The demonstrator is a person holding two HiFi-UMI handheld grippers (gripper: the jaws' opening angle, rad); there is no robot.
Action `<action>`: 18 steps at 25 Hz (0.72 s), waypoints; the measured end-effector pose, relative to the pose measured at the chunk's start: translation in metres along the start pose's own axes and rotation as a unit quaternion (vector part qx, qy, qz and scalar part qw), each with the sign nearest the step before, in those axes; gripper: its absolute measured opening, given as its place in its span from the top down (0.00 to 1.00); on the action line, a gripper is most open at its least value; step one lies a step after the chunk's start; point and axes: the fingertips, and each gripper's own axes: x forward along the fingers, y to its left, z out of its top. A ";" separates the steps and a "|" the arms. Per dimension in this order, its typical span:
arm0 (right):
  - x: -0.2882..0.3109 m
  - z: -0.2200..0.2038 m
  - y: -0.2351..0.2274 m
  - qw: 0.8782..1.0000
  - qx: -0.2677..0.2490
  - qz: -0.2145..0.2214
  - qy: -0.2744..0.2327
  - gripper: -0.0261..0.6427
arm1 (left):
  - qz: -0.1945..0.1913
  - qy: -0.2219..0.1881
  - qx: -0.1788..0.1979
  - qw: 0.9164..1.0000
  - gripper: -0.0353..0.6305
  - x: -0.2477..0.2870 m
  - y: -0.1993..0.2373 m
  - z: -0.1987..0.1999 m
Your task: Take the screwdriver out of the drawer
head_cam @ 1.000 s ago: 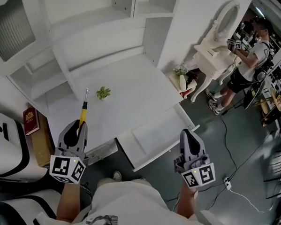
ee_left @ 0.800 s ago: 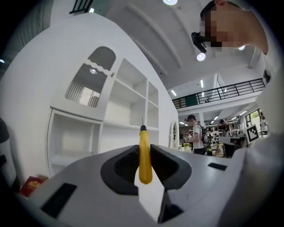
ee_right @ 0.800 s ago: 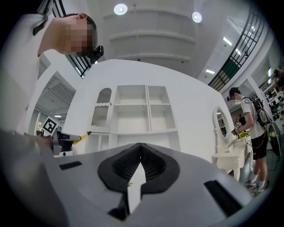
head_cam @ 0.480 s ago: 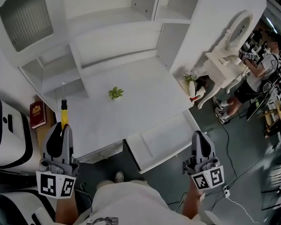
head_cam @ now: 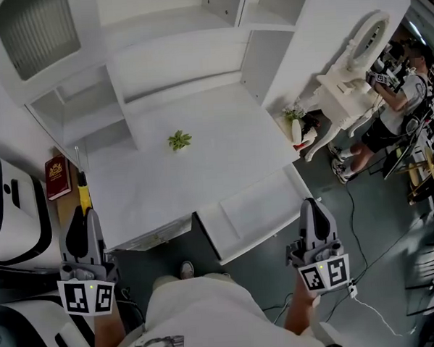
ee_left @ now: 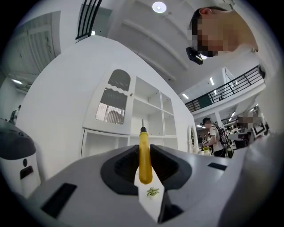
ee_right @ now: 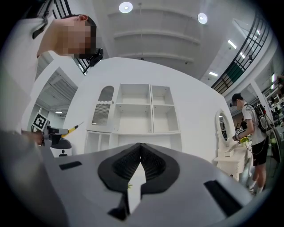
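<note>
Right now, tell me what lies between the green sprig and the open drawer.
Head view: only bare white desktop between sprig and drawer.

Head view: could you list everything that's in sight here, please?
desk with shelves: one, white, centre
drawer: one, white, pulled open at the desk's front
plant sprig: one, green, on the desk top
book: one, red, left of the desk
dressing table with mirror: one, white, right
bystander: one, far right
screwdriver: one, yellow handle, clamped in the left gripper's jaws
left gripper: one, grey, lower left
right gripper: one, grey, lower right, jaws together, empty
</note>
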 end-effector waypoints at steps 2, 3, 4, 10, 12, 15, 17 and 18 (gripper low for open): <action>-0.002 -0.002 0.000 1.000 0.001 -0.004 0.003 0.95 | 0.000 0.007 -0.002 1.000 0.82 -0.001 -0.001 -0.006; -0.003 -0.003 -0.001 1.000 0.001 -0.005 0.004 0.95 | -0.002 0.010 -0.003 1.000 0.82 0.000 -0.002 -0.009; -0.004 -0.004 -0.002 1.000 0.001 -0.007 0.004 0.95 | -0.004 0.012 -0.005 1.000 0.82 0.001 -0.004 -0.011; -0.007 0.000 -0.004 1.000 0.000 -0.009 0.003 0.95 | -0.021 0.012 -0.021 0.999 0.84 0.014 -0.014 -0.014; -0.007 -0.001 -0.004 1.000 0.002 -0.010 0.004 0.95 | -0.036 0.018 -0.030 0.999 0.84 0.020 -0.022 -0.021; -0.011 -0.003 0.000 1.000 0.002 -0.010 0.008 0.95 | -0.049 0.015 -0.042 0.998 0.85 0.023 -0.031 -0.023; -0.013 -0.005 0.001 1.000 0.002 -0.009 0.011 0.95 | -0.051 0.009 -0.045 0.998 0.85 0.023 -0.033 -0.022; -0.014 -0.006 0.001 1.000 0.002 -0.010 0.013 0.95 | -0.051 0.007 -0.045 0.998 0.85 0.024 -0.032 -0.021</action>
